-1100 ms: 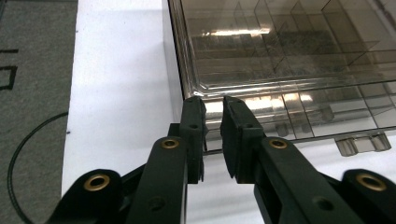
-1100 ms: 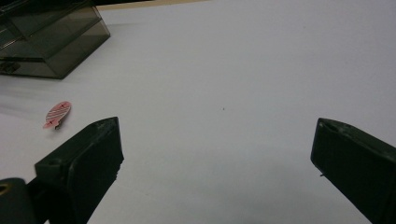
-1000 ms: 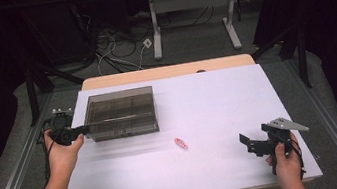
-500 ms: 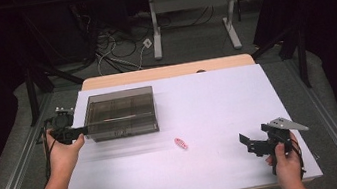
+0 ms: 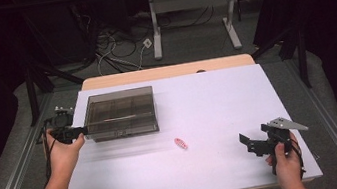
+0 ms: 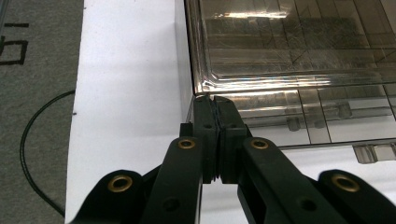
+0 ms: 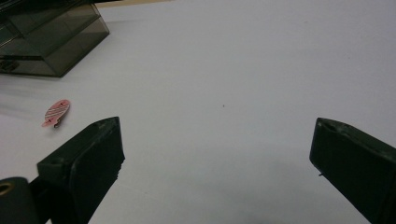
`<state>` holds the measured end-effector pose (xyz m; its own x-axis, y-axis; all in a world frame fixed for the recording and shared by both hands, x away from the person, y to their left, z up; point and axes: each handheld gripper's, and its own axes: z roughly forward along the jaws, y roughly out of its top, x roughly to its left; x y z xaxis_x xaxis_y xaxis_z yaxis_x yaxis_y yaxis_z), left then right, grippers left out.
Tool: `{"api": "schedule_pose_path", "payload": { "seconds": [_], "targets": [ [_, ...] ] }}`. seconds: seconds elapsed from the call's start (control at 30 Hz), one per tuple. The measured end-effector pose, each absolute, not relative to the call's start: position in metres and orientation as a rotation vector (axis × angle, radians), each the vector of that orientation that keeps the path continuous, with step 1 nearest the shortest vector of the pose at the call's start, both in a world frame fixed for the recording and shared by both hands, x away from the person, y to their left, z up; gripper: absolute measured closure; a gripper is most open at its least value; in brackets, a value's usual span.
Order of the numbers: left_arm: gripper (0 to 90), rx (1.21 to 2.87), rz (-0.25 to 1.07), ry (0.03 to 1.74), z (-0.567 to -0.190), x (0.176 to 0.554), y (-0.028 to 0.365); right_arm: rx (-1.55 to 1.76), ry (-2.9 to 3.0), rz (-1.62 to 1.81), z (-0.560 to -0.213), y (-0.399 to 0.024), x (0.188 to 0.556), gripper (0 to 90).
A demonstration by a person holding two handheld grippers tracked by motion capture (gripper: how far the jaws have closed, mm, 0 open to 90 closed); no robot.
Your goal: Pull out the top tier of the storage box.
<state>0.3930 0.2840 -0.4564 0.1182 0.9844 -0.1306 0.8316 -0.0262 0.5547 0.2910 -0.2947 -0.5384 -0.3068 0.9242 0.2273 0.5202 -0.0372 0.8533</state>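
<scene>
1. Smoked-plastic compartment box: lid down, far-left on the white counter.
2. Left tool: clenched at the box's near-left corner, apparently nipping the lid edge to lift it.
3. Right tool: released, empty, parked near-right.
4. Pink fish-shaped piece: loose mid-counter, likely awaiting boxing.
</scene>
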Motion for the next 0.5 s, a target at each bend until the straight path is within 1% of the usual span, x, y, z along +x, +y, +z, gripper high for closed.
{"api": "schedule_pose_path", "payload": {
  "seconds": [0.23, 0.5],
  "targets": [
    [89.4, 1.896, 0.436, 1.777, -0.4563, 0.3917, 0.2799, 1.518, 1.827, 1.296, -0.5384, -0.2960, 0.2910, 2.6],
    [89.4, 1.884, 0.434, 1.789, -0.4562, 0.3894, 0.2790, 1.528, 1.824, 1.296, -0.5387, -0.2956, 0.2909, 2.6]
  ]
}}
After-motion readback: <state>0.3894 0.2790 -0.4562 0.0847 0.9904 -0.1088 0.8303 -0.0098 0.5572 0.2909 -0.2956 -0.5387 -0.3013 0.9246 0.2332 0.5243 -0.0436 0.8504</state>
